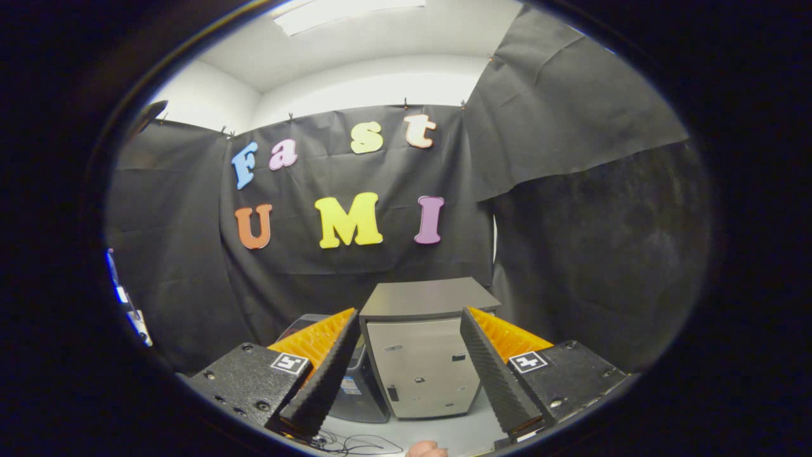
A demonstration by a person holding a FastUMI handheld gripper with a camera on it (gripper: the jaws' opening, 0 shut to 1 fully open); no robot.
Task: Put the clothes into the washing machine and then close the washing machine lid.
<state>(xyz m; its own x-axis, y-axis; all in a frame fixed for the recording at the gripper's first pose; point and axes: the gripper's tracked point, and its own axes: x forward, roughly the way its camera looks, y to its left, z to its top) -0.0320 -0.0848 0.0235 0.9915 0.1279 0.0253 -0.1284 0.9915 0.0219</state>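
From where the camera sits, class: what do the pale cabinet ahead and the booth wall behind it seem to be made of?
The pale cabinet looks like painted metal or laminate: flat, smooth, slightly glossy panels with small fittings; which one is unclear. The booth wall is matte black cloth: it creases, drapes and hangs from clips. The tool is open, its fingers framing the cabinet.

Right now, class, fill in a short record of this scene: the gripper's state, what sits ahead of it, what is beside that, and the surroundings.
gripper: gripper open, fingers spread apart, holding nothing
ahead: grey box-shaped cabinet with a flat dark top, seen between and beyond the fingers
beside it: a darker unit, partly hidden behind one finger; whether it is the washing machine cannot be told
floor: pale floor with thin cables
backdrop: black cloth wall
clothes: cannot be told from this view
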